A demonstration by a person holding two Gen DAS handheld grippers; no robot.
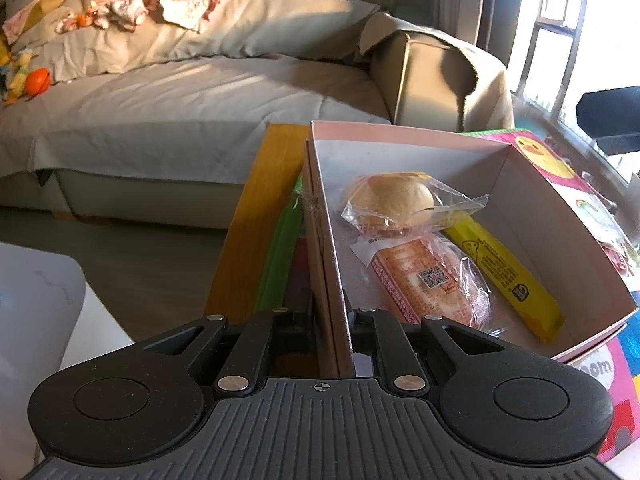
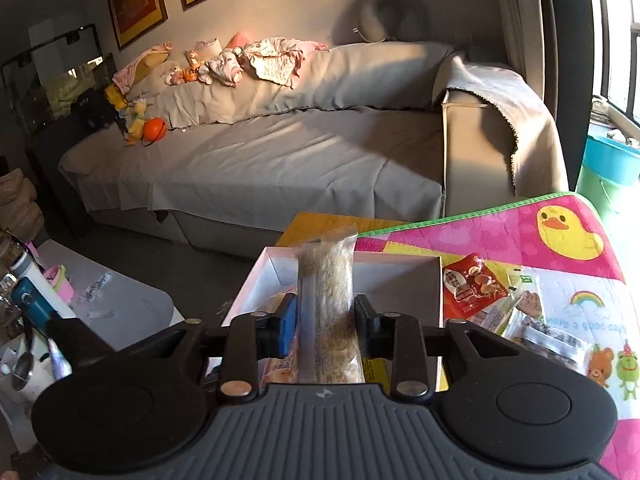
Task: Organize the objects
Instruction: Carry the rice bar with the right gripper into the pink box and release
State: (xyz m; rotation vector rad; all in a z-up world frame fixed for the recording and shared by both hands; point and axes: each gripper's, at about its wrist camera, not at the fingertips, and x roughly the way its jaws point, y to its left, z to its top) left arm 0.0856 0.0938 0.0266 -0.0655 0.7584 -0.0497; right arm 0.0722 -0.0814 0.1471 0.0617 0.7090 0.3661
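A pink-rimmed cardboard box (image 1: 532, 196) sits on a colourful play mat. In it lie a wrapped bun (image 1: 390, 200), an orange snack packet (image 1: 424, 280) and a yellow bar (image 1: 508, 276). My left gripper (image 1: 332, 312) is shut on the box's left wall (image 1: 328, 248). In the right wrist view my right gripper (image 2: 326, 316) is shut on a long clear packet of brownish snack (image 2: 326, 296), held upright above the box (image 2: 400, 276). A red snack packet (image 2: 470, 284) and clear packets (image 2: 548, 336) lie on the mat to the right of the box.
The play mat (image 2: 560, 240) covers a wooden table (image 1: 256, 216). A grey sofa (image 2: 260, 160) with clothes and toys stands behind. A white low table (image 2: 120, 304) with bottles and cups is at the left. A blue-green bin (image 2: 608, 172) stands by the window.
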